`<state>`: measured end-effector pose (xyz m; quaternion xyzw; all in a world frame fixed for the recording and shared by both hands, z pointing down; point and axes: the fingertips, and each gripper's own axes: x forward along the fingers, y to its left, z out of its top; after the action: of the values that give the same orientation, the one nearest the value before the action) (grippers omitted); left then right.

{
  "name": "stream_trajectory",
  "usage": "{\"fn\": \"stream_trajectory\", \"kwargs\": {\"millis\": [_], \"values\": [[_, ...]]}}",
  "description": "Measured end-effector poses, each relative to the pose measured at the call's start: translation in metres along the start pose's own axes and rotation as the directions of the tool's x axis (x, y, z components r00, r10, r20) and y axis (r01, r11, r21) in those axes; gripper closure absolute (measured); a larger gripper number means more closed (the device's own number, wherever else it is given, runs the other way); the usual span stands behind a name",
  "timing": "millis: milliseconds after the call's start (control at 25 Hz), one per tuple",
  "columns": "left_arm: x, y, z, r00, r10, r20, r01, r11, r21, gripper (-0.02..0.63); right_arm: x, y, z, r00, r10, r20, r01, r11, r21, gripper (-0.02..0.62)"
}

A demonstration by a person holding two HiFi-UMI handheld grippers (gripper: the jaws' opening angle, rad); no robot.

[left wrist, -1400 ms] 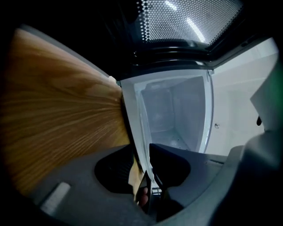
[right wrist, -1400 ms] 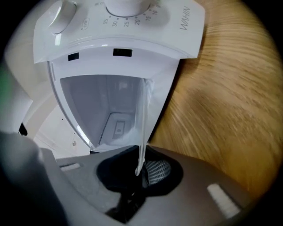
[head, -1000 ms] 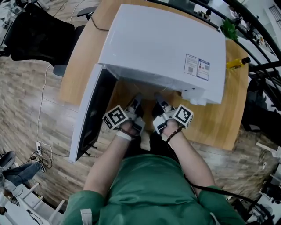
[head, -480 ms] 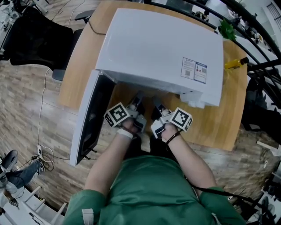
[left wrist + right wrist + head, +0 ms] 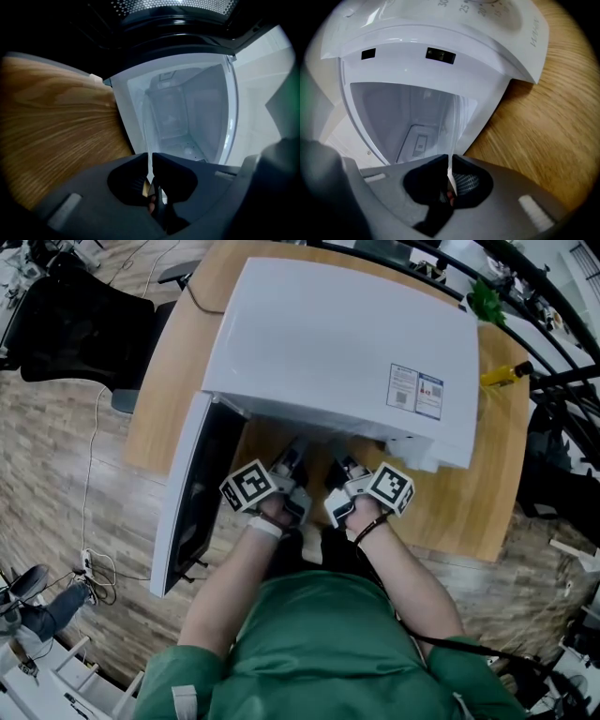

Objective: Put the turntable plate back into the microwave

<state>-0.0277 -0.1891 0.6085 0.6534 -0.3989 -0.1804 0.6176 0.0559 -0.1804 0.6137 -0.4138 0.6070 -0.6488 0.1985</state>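
- My left claw (image 5: 151,158) is clamped on the turntable plate (image 5: 148,140). Its 2 jaws stand almost together, with the thin clear glass rim pinched edge-on between them.
- My right claw (image 5: 450,159), just beside the left one, grips the same plate. Its jaws have just been closing, and the glass rim sits between their pads.
- The plate reaches forward from both claws toward the mouth of the microwave (image 5: 347,343). The pale cavity (image 5: 187,112) opens straight ahead of my jaws. I cannot tell whether the plate's far edge is inside yet.
- The door (image 5: 192,488) hangs open on the outer side of my left claw.
- The wooden table (image 5: 469,507) lies below both claws, showing to the left of the left claw and to the right of the right claw.
- The control panel (image 5: 497,18) sits above and to the right of my right claw.
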Motion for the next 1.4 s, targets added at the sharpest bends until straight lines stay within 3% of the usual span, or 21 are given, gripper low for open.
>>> {"fn": "stream_trajectory", "kwargs": {"millis": [320,680,1400], "values": [[0.011,0.000,0.007,1.000,0.009,0.028,-0.007,0.998,-0.062,0.578,0.003,0.005,0.007,0.999,-0.029,-0.026,0.027,0.997,-0.070,0.566],[0.018,0.000,0.013,0.999,0.006,0.033,-0.004,0.998,-0.059,0.578,0.010,0.003,0.016,0.998,-0.061,0.015,0.062,0.995,-0.084,0.592],[0.039,-0.005,0.018,1.000,-0.004,0.017,0.005,0.999,-0.032,0.581,0.030,0.015,0.025,0.997,-0.072,-0.001,0.071,0.986,-0.153,0.592]]}}
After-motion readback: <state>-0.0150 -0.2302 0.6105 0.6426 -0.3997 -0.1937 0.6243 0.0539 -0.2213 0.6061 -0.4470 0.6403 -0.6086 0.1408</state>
